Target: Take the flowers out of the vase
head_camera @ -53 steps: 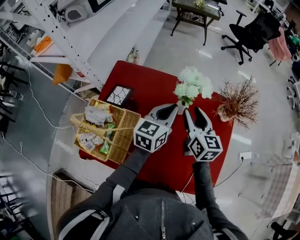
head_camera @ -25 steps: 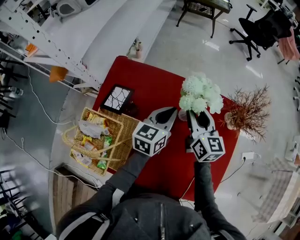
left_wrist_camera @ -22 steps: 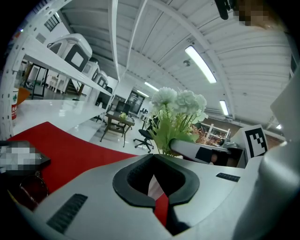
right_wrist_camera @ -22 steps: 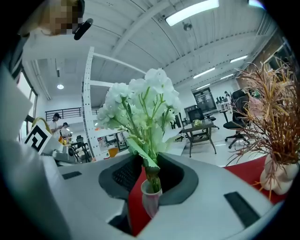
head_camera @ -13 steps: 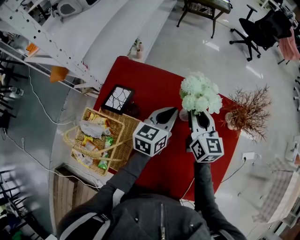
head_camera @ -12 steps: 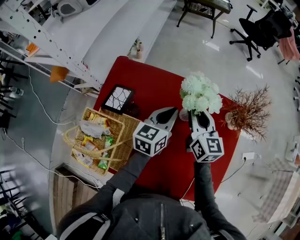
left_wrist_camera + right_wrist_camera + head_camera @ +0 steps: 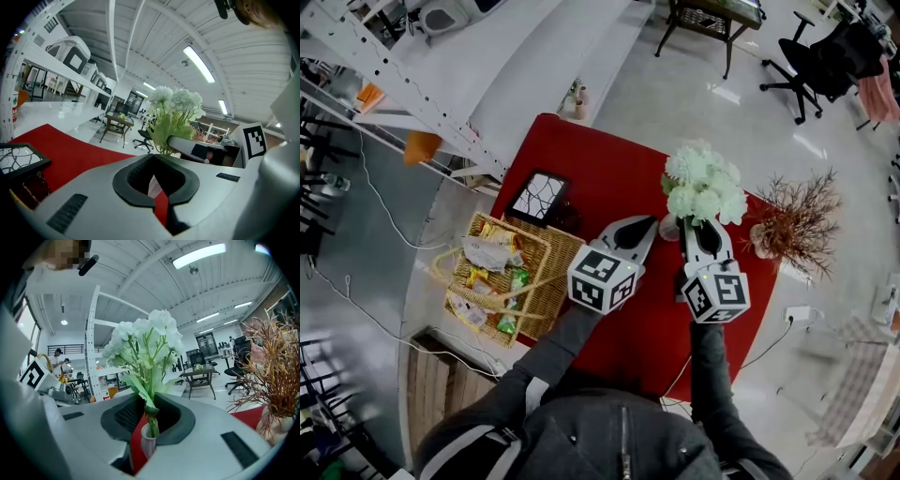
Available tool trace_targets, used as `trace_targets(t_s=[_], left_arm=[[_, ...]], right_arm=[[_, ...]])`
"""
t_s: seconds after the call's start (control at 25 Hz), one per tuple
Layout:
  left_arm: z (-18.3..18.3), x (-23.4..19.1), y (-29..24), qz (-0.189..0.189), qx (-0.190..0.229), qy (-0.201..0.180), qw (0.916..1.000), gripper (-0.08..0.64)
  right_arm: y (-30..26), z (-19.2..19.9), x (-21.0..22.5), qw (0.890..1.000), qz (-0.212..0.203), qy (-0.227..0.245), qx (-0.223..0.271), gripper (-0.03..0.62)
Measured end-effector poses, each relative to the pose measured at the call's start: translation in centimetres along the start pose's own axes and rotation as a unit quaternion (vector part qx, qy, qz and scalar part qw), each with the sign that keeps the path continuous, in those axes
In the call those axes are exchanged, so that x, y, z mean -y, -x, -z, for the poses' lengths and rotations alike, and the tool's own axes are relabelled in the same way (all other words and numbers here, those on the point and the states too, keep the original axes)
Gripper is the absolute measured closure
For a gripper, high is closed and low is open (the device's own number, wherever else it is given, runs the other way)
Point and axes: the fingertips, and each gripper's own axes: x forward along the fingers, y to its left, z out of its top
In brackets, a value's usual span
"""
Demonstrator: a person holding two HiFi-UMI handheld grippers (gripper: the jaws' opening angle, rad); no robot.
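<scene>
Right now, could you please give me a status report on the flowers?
Right gripper jaws just closing on the flowers' stems above vase. Left gripper jaws narrow, vase between; grip unconfirmed. Flowers not yet out. Nothing in the way.

Head camera: worn on the person's head, aimed forward and steeply down. It takes in the whole red table [image 7: 581,159], the floor around it, and both tools from above: left gripper [image 7: 653,223], right gripper [image 7: 697,223].

Left gripper camera: sits behind its own jaws and faces along them, almost level across the tabletop. The jaws fill the lower frame, very near.

Right gripper camera: same mounting, much the same heading. The vase [image 7: 148,441] is close under the lens.

Overlap: flowers [image 7: 705,187] in all three views. Picture frame [image 7: 538,197] in head and left gripper views. Dried twigs [image 7: 797,220] in head and right gripper views. Each gripper camera catches the other gripper's marker cube [image 7: 255,138] at its side edge.
</scene>
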Motion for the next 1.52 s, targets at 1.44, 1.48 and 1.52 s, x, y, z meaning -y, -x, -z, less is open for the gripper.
trace_targets(t_s=[1.44,1.48,1.52], left_arm=[[-1.1,2.0,1.3,0.016,0.013,-0.013,0.9997,0.551],[-1.1,2.2,1.4,0.017,0.013,-0.013,0.9997,0.551],[-1.1,2.4,1.5,0.018,0.013,-0.014,0.9997,0.551]], right_arm=[[2.1,-4.4,-1.1,0.998,0.018,0.025,0.06,0.541],[2.3,-4.6,-1.1,0.998,0.019,0.025,0.062,0.541],[2.5,-4.8,-1.1,0.997,0.02,0.025,0.063,0.541]])
